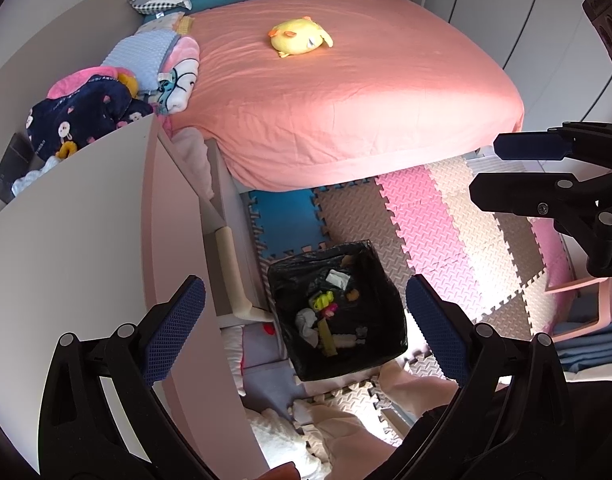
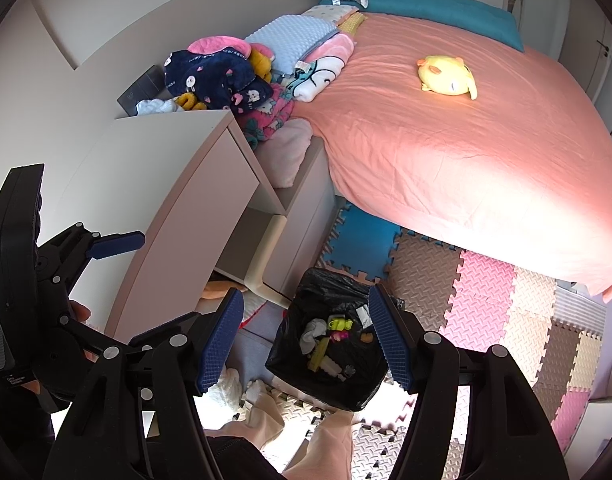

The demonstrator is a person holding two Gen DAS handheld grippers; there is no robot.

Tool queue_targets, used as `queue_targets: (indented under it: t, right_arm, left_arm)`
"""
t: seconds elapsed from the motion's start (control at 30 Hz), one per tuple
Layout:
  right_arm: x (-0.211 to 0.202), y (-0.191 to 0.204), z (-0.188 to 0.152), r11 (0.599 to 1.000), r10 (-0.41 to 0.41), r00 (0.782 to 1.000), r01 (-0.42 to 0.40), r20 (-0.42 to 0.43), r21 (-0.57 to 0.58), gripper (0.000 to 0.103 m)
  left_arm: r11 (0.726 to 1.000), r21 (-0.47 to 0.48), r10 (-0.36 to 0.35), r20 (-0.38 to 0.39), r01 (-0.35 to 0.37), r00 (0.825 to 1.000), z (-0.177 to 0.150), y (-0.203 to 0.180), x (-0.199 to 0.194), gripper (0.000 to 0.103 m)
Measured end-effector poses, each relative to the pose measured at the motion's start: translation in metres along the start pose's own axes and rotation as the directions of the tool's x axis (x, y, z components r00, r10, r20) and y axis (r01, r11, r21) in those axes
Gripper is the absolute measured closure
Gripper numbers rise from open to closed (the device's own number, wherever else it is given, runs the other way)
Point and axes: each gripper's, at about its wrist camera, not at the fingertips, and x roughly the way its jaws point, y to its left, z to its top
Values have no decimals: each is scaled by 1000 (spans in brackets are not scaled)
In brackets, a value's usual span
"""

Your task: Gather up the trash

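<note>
A: Bedroom, foam puzzle-mat floor, pink-sheeted bed behind. Trash?

B: In the black-bagged square bin on the mats, beside the bed.

A: Jaws?

B: Left gripper and right gripper both spread wide, empty, above the bin.

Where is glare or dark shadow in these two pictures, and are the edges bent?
Left wrist view: sunlight washes out the foam mat; the black-lined bin stays dark inside. Right wrist view: the pink bed sheet glares near its lower edge. Both views: fisheye bends the cabinet edges; corners are black.
</note>
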Motion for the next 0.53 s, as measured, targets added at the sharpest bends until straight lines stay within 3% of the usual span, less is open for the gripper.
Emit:
queue_targets:
  t: [0.53]
  right_arm:
    - [1, -3, 1, 1000, -2, 1000, 2, -2, 2, 37]
  left_arm:
    - [1000, -2, -12, 17, 12, 1000, 0, 4, -1, 6]
